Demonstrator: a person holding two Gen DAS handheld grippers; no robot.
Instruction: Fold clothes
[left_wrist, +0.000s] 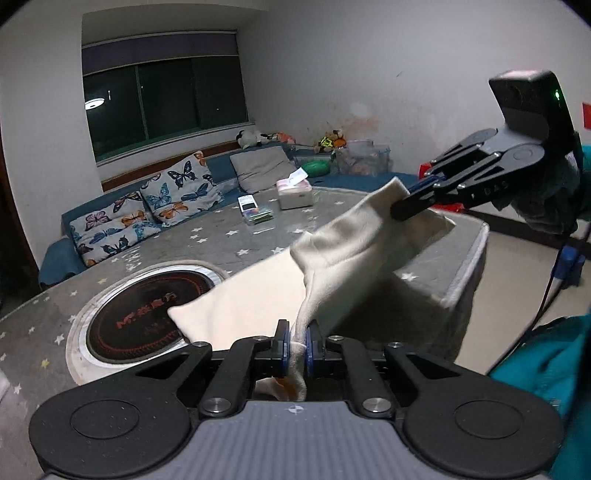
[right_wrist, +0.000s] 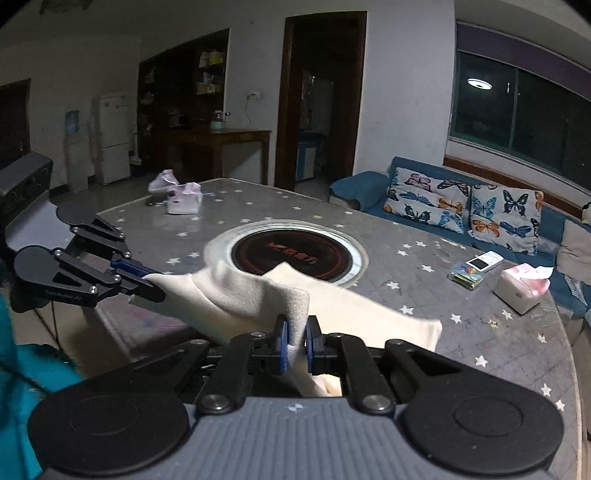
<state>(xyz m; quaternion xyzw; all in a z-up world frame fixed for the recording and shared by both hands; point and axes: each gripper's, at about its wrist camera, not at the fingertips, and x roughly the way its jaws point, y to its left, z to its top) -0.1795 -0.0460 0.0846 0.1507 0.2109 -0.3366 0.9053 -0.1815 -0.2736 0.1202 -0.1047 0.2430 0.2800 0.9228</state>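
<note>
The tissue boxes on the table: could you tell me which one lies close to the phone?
The pink-topped tissue box on the sofa side of the table, just beside the phone. The other tissue box sits alone at the far edge, towards the fridge.
</note>
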